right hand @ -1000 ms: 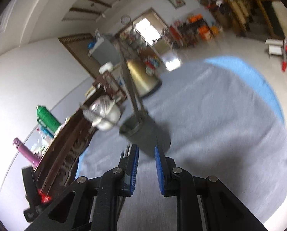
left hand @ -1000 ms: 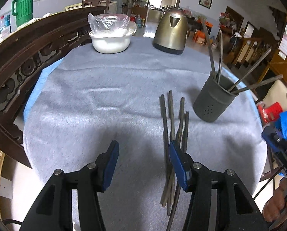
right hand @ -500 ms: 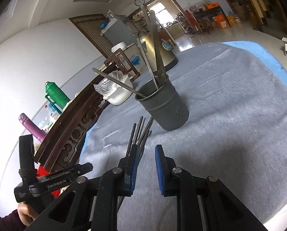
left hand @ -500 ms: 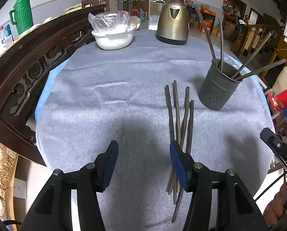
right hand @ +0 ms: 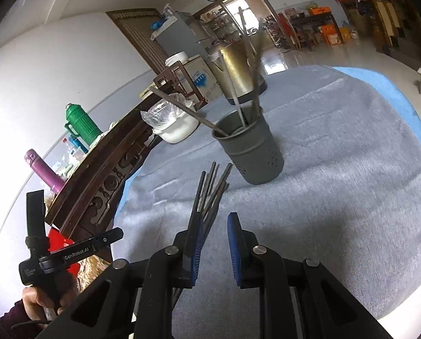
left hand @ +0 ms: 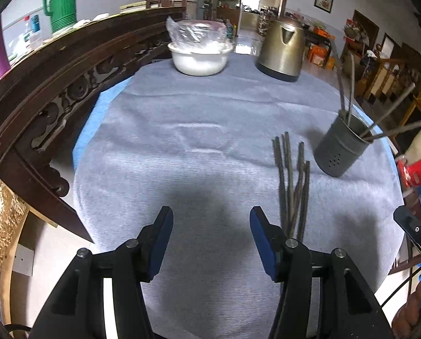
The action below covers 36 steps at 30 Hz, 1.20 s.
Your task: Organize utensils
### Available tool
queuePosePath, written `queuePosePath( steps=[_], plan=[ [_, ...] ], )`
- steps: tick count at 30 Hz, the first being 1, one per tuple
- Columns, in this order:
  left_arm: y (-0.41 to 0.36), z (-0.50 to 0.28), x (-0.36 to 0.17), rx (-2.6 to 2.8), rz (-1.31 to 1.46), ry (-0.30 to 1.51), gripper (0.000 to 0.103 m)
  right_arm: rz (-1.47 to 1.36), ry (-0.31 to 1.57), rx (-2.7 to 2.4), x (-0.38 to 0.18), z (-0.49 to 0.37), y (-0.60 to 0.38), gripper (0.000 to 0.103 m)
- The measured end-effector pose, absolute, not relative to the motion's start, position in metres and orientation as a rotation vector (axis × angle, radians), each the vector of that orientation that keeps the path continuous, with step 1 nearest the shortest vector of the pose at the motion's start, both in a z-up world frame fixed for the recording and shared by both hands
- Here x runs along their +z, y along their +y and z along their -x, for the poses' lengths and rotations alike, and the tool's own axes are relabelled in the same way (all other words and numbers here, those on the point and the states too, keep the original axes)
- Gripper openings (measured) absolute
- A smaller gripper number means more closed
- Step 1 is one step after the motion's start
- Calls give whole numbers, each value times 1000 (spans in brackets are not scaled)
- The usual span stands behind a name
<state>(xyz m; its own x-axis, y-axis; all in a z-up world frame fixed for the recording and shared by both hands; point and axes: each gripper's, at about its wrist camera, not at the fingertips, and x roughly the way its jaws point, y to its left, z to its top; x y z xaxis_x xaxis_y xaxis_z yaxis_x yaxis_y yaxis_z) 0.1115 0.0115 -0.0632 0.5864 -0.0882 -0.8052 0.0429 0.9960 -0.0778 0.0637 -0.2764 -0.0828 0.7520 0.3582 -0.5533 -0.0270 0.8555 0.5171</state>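
Several dark chopsticks (left hand: 290, 186) lie in a loose bundle on the grey tablecloth (left hand: 199, 147), right of my left gripper (left hand: 210, 220), which is open and empty above the cloth. A dark grey holder cup (left hand: 340, 149) stands beyond them with several chopsticks upright in it. In the right wrist view the loose chopsticks (right hand: 213, 189) lie just ahead of and left of my right gripper (right hand: 214, 226), which is open a narrow gap and empty; the holder cup (right hand: 252, 152) stands beyond.
A white bowl covered with plastic film (left hand: 200, 56) and a bronze kettle (left hand: 282, 49) stand at the far side of the table. A carved dark wooden rail (left hand: 41, 96) runs along the left. A green thermos (left hand: 60, 2) stands behind it.
My left gripper has pulled back and to the left, so the loose chopsticks now lie right of it. My right gripper has swung down toward the chopsticks and the holder cup.
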Motion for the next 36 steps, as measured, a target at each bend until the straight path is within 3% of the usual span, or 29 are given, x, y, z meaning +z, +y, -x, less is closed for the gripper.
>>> queuePosePath(
  steps=[18,36],
  plan=[
    [30,-107,-59,-87,86,867,61,-420,754,251,-73,-80,-241,20],
    [8,-106,-85,-244,79,946,62,-443,833,241,-90,-95,-225,20]
  ],
)
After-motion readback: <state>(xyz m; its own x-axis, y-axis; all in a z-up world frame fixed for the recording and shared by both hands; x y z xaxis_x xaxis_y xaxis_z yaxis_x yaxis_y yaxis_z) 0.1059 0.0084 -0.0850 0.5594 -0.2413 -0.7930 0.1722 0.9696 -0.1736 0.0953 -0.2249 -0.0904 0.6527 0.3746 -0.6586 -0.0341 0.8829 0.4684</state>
